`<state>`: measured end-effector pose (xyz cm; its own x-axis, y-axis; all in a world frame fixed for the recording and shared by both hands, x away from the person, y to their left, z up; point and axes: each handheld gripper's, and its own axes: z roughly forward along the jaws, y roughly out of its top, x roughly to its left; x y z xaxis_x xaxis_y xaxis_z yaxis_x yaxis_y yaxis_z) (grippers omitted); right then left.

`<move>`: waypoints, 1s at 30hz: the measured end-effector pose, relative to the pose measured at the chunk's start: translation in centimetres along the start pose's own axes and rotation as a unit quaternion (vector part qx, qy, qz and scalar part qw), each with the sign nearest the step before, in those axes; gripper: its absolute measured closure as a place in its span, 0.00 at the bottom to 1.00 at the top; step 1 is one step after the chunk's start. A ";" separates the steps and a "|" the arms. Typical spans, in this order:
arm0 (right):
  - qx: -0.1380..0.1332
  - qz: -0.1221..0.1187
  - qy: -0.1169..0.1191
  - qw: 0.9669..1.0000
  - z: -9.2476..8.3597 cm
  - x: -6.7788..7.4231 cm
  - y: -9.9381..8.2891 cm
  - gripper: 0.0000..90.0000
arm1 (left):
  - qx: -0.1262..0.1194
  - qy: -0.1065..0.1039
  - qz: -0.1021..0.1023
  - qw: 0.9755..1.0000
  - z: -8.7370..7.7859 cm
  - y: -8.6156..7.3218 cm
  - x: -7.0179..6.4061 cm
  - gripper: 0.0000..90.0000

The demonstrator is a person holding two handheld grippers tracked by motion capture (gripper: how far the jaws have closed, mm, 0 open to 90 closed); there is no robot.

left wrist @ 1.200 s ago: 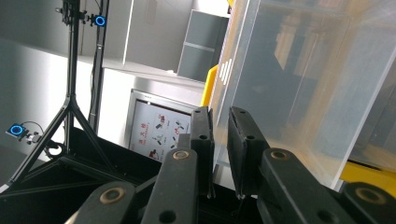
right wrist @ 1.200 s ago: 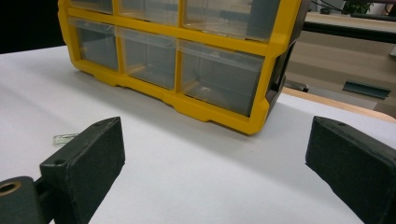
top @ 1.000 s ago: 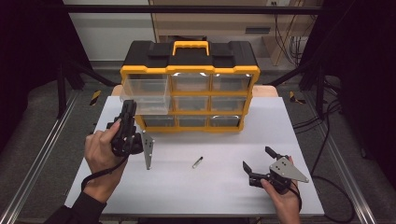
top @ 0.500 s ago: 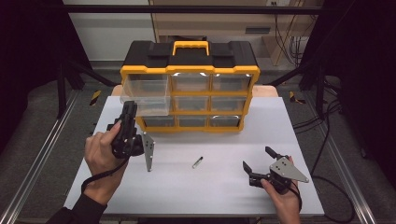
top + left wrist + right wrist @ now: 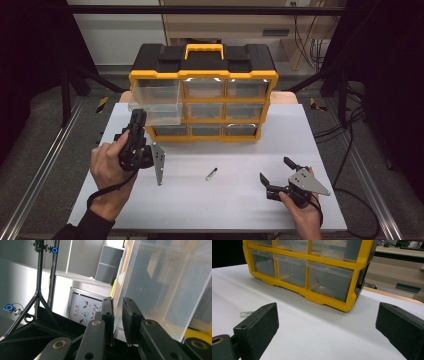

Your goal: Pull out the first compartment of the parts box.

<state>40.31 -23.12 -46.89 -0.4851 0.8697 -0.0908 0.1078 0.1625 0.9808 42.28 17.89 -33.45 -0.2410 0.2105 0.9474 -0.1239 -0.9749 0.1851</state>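
A yellow and black organizer [image 5: 202,65] with clear drawers stands at the back of the white table [image 5: 235,205]. Its top left drawer [image 5: 155,100] is pulled out toward me. My left gripper [image 5: 139,115] points up at that drawer from below and in front. In the left gripper view the jaws [image 5: 117,306] stand close together, shut on the thin front edge of the clear drawer [image 5: 162,285]. My right gripper [image 5: 275,169] rests on the table at the front right, open and holding nothing. A small clear stick-like piece [image 5: 211,173] lies on the table between the two grippers.
In the right gripper view [image 5: 329,322] the organizer's bottom row [image 5: 329,282] stands ahead, its drawers in place, and the small piece [image 5: 245,313] lies at the left. Metal rails run along both sides of the table, and cables lie on the floor at the right.
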 end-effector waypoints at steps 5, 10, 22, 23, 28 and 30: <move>0.000 0.000 0.000 1.000 0.0 0.0 0.0 0.05 | -0.001 0.000 0.000 1.000 -0.1 0.0 -0.1 0.88; 0.000 -0.001 0.000 1.000 0.0 0.0 0.0 0.05 | 0.000 -0.001 0.002 1.000 0.0 -0.1 -0.3 0.88; 0.000 0.001 -0.001 1.000 0.0 0.0 0.0 0.05 | 0.002 -0.006 0.000 1.000 0.1 -0.1 -0.4 0.87; 0.000 0.001 -0.001 1.000 0.0 0.0 0.0 0.05 | 0.003 -0.007 0.000 1.000 0.0 -0.1 -0.4 0.87; 0.001 0.003 -0.001 1.000 0.0 -0.1 0.0 0.05 | 0.002 -0.022 -0.026 0.999 0.0 0.0 -0.1 0.84; 0.000 0.004 0.000 1.000 0.0 -0.1 0.0 0.05 | 0.008 -0.035 -0.042 0.998 -0.2 0.1 0.1 0.76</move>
<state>40.33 -23.19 -46.91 -0.4842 0.8709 -0.0838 0.1110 0.1561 0.9815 42.10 17.83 -33.40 -0.1625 0.2858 0.9444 -0.1245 -0.9554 0.2677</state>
